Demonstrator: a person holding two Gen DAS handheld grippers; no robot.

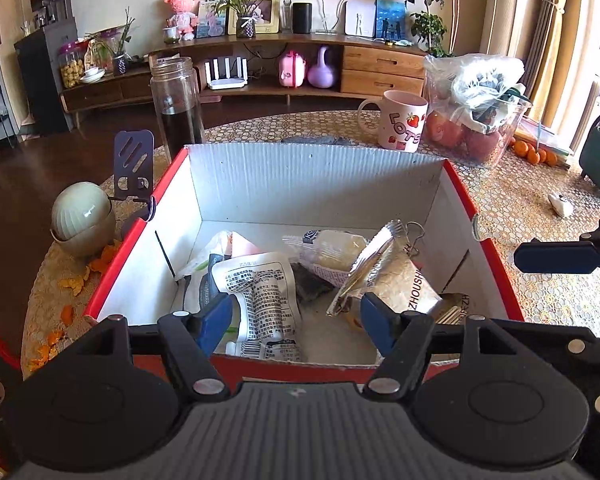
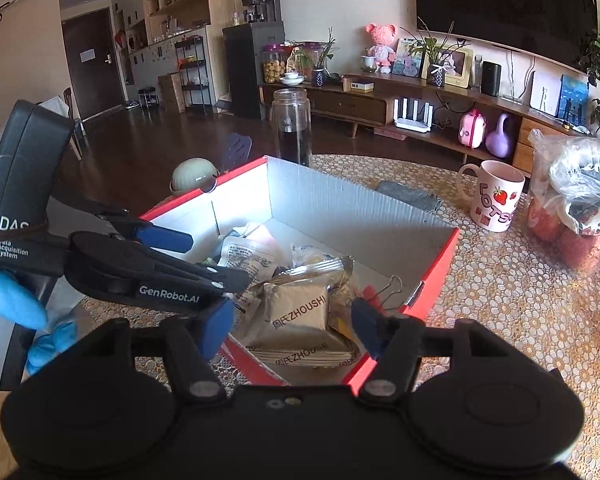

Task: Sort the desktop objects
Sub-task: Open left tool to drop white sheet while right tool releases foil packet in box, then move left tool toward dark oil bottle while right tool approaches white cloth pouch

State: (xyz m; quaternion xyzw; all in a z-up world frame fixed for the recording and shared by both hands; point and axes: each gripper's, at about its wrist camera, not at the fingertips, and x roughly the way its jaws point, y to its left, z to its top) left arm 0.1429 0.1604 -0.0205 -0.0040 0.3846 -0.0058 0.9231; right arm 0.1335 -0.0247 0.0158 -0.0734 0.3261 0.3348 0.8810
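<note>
Both spread and empty, the left hand-held gripper [image 1: 296, 316] and right hand-held gripper [image 2: 292, 326] are hovering over the red box [image 1: 500, 280], risking snagging the binder clip [image 1: 414, 232] at 1 o'clock.

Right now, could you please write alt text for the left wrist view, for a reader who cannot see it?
The open left tongs hover over a red cardboard box holding snack packets, among them a white printed packet and a silver pouch. Behind the box stand a glass jar and a strawberry mug on a patterned table.
</note>
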